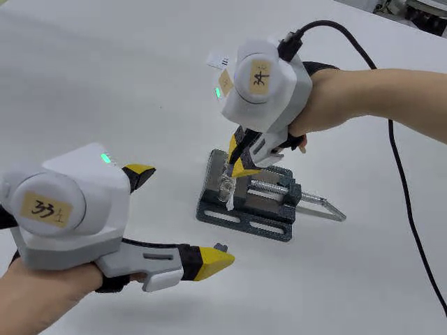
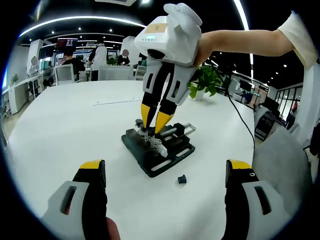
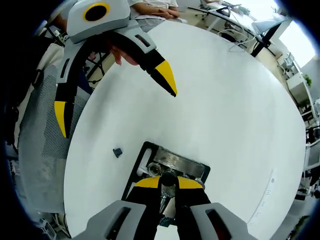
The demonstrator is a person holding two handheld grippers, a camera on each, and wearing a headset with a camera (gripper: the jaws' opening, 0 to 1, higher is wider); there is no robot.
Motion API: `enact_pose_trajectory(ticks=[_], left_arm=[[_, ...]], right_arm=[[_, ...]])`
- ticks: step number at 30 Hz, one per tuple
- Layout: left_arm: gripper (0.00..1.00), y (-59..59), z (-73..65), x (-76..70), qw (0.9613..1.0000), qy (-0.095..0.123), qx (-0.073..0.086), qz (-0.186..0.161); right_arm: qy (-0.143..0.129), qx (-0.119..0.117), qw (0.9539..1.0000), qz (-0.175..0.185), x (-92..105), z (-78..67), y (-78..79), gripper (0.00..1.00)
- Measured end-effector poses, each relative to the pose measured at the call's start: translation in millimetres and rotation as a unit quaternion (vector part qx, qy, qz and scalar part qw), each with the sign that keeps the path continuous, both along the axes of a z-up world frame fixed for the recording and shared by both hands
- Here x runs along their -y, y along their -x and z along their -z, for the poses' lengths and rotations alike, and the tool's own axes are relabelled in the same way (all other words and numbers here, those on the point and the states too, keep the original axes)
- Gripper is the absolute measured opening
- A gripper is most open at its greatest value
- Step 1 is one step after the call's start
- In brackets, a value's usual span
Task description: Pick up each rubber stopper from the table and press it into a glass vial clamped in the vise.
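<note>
A dark metal vise [image 1: 269,209] stands mid-table with a glass vial [image 1: 226,188] clamped at its left end. My right gripper [image 1: 241,165] points down right over the vial, its yellow tips shut on a black rubber stopper [image 3: 167,177] at the vial's mouth. From the left gripper view, the right gripper [image 2: 152,121] stands upright on the vise [image 2: 172,155]. One more black stopper [image 2: 181,178] lies on the table in front of the vise, also visible as the stopper [image 3: 117,152]. My left gripper [image 1: 177,216] hovers open near it, holding nothing.
The vise's screw handle [image 1: 323,204] sticks out to the right. A black cable [image 1: 401,174] runs from the right gripper across the table's right side. A white paper slip [image 1: 218,61] lies behind the right gripper. People and desks stand far off.
</note>
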State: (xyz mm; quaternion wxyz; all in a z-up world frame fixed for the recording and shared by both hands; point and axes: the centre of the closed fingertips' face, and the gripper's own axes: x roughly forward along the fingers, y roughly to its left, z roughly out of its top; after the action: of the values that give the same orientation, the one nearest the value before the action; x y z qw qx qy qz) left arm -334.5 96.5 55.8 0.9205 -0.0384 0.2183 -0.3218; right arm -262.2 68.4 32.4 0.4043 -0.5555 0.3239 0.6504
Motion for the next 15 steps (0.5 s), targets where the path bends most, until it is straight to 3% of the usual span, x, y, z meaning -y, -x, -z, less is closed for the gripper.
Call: enact_pose_trajectory(ticks=[4, 11, 15], left_arm=[[0.99, 1.3, 1.3, -1.0, 1.0000, 0.001, -0.001, -0.001], [0.99, 2.8, 3.9, -3.4, 1.0000, 0.003, -0.005, -0.004], [0.99, 2.1, 4.6, -4.7, 1.0000, 0.004, -0.004, -0.005]], right_arm=[[-0.003, -0.008, 0.9999, 0.006, 0.1, -0.8, 1.8, 0.05], [0.000, 0.003, 1.0000, 0.001, -0.6, -1.2, -1.0, 0.05], [-0.001, -0.002, 1.0000, 0.004, -0.9, -0.7, 0.8, 0.05]])
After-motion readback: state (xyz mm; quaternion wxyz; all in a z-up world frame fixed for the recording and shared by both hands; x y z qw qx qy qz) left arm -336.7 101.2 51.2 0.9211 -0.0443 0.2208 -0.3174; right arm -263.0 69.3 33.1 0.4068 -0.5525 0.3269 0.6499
